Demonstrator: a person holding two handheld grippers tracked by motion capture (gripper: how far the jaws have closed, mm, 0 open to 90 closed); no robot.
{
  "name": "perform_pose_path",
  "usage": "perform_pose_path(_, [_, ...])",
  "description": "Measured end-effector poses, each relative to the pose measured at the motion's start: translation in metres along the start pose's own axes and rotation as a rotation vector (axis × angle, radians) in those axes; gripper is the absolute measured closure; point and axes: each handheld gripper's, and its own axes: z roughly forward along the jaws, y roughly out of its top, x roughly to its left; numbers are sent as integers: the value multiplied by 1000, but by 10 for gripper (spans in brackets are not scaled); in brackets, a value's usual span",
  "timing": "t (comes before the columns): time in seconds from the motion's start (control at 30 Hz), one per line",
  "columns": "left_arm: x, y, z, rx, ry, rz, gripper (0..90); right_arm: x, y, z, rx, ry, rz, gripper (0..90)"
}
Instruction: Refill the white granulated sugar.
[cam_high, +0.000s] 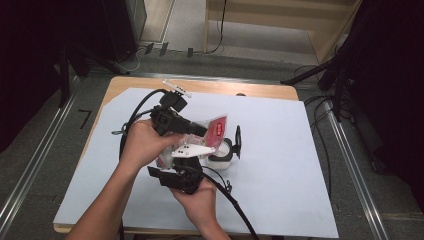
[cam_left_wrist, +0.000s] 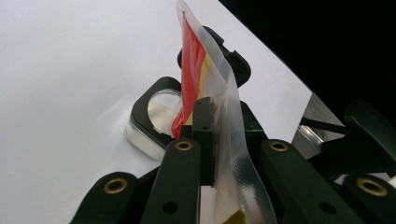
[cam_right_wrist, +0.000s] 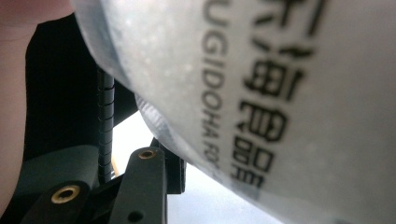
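Clear plastic pouch (cam_left_wrist: 219, 88), clamped in left tool (cam_left_wrist: 210, 140); right tool (cam_high: 187, 162) grip indiscernible. Risk: film tearing under opposing pull.

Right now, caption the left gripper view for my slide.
Left gripper pinches a clear red-and-yellow bag upright above a black-framed clear container on the white table.

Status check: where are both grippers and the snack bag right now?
Left gripper shut on the bag, held upright over the table. Right gripper pressed against the bag's underside, grip hidden. Clear container with black clips directly beneath.
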Motion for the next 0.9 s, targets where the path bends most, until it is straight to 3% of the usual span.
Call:
perform_pose_path(0.27, [-1,1,0,-4,13,-2,833,0,0,-1,0,5,2,635])
perform_pose_path(0.9, [4,3,-1,-8,-13,-25,825,0,3,-3,4,7,5,636])
